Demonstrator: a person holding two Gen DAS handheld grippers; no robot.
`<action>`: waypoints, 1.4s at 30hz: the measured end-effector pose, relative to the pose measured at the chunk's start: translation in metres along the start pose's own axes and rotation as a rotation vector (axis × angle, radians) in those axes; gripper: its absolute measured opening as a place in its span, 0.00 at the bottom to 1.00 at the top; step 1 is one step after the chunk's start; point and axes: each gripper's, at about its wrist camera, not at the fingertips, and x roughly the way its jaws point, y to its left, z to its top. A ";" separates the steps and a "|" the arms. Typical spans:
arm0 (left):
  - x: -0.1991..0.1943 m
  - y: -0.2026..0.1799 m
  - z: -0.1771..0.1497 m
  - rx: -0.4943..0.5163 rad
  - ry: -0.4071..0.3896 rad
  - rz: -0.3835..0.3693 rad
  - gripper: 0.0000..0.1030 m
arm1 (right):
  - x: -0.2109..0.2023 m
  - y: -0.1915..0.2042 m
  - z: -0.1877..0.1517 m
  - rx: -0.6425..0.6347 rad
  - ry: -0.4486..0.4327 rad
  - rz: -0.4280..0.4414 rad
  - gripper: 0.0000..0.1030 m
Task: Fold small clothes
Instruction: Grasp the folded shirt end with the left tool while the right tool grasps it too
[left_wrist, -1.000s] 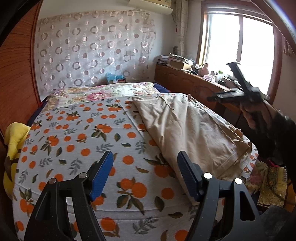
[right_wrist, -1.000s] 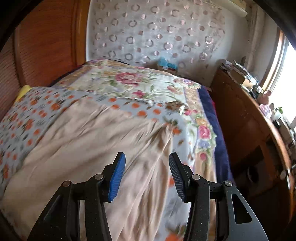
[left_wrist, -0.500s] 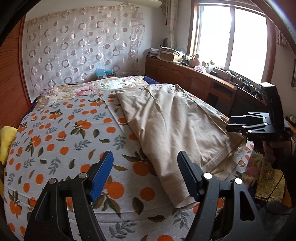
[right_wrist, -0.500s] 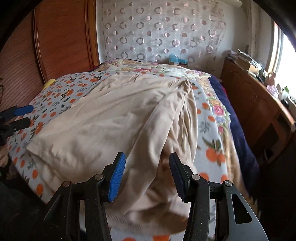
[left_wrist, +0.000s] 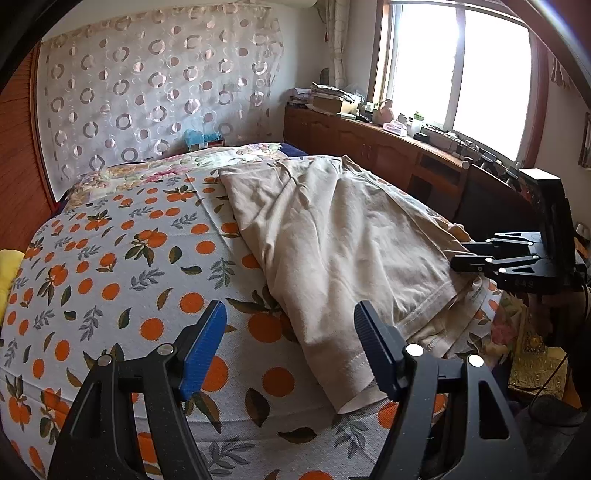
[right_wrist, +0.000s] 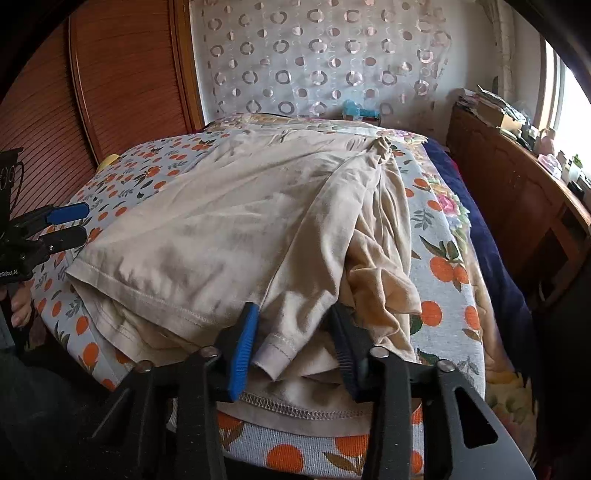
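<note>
Right tool (right_wrist: 293, 341): blue-padded jaws spread, standing either side of a ribbed sleeve cuff (right_wrist: 275, 352) at the near edge of the bed (right_wrist: 439, 332); whether the pads touch the cloth cannot be told. Left tool (left_wrist: 290, 350): jaws spread, holding nothing, poised over the near edge of the bed with the hem corner of the garment just beside its right pad; white lettering on this tool's body shows in the right wrist view, only partly legible, beginning "Robot". Beige garment (left_wrist: 332, 243): lies flat and loosely folded along the right side of the bed, stitched hem (right_wrist: 147, 291) toward the near edge, bunched folds along the right edge, collar end toward the far end. Orange-print cover (left_wrist: 122, 258): spread under the garment across the near half of the bed. Floral quilt (left_wrist: 177, 162): across the far end of the bed. Blue item (right_wrist: 360, 110): at the far edge of the bed, too small to identify. Circle-pattern curtain (left_wrist: 147, 92): beyond the bed. Wooden cabinet (left_wrist: 369, 140): along the window wall, carrying boxes, papers and small bottles, labels unreadable.
</note>
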 end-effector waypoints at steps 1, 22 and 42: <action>0.000 -0.001 0.000 0.001 0.001 0.000 0.70 | 0.002 0.002 0.000 -0.004 0.001 -0.007 0.27; 0.020 -0.022 -0.008 0.038 0.080 -0.033 0.70 | -0.033 -0.015 -0.033 0.042 -0.045 -0.070 0.03; 0.026 -0.023 -0.013 0.036 0.129 -0.060 0.55 | 0.003 -0.039 -0.030 0.130 0.012 -0.061 0.52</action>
